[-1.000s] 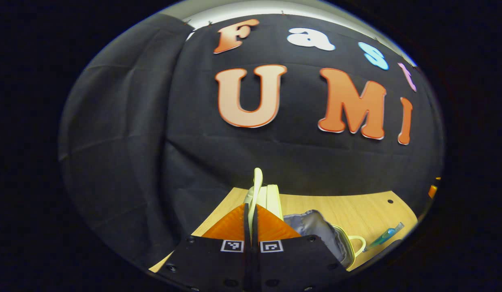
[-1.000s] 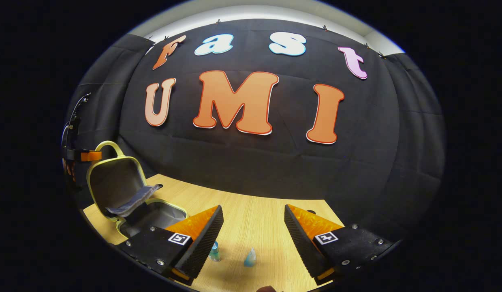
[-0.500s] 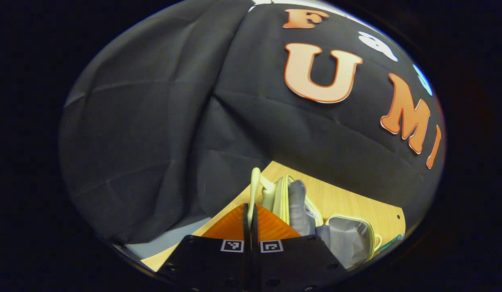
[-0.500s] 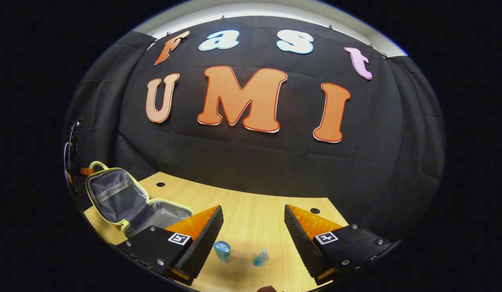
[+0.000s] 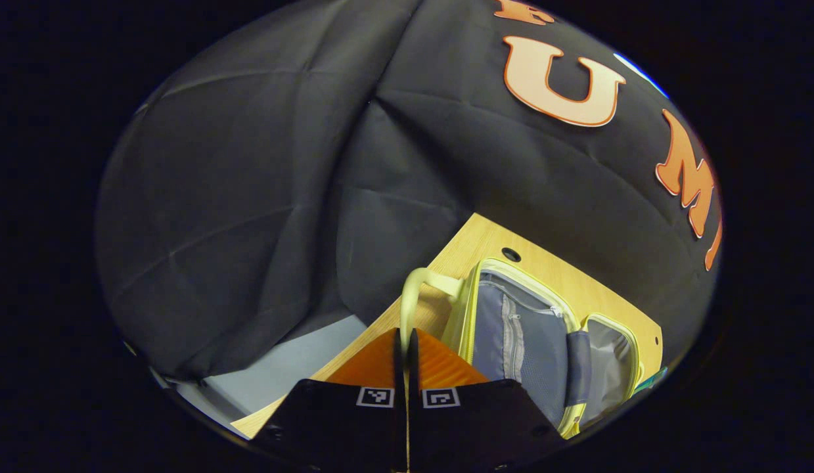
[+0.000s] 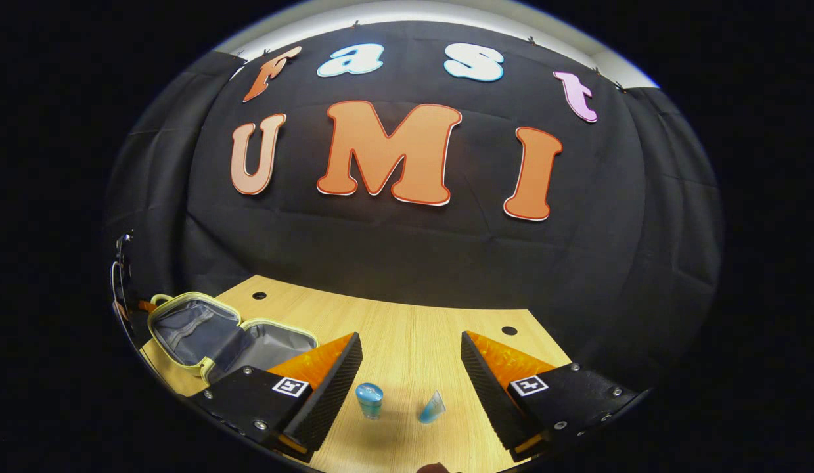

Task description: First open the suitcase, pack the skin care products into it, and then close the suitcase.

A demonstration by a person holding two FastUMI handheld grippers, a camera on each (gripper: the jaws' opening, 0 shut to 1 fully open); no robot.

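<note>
Wooden table [image 6: 407,328], grey floor [image 5: 282,368]

At bottom centre, the left gripper [image 5: 405,338] is pinched closed, while the right gripper [image 6: 412,358] gapes wide.

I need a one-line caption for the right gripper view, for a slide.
Open right claw hovers above two small blue skin care products on the wooden table; opened suitcase lies left.

The suitcase [image 6: 232,335] is lying open on the surface [image 6: 420,328] at the lower left of the right gripper view, its two halves lying side by side. A small bottle [image 6: 369,400] and a tube [image 6: 431,408] are sitting at the lower middle, the bottle left of the tube, between the right tongs' [image 6: 411,368] spread fingers. In the left gripper view the suitcase handle [image 5: 413,295] is sitting at lower centre, just above the left tongs [image 5: 405,341].
</note>
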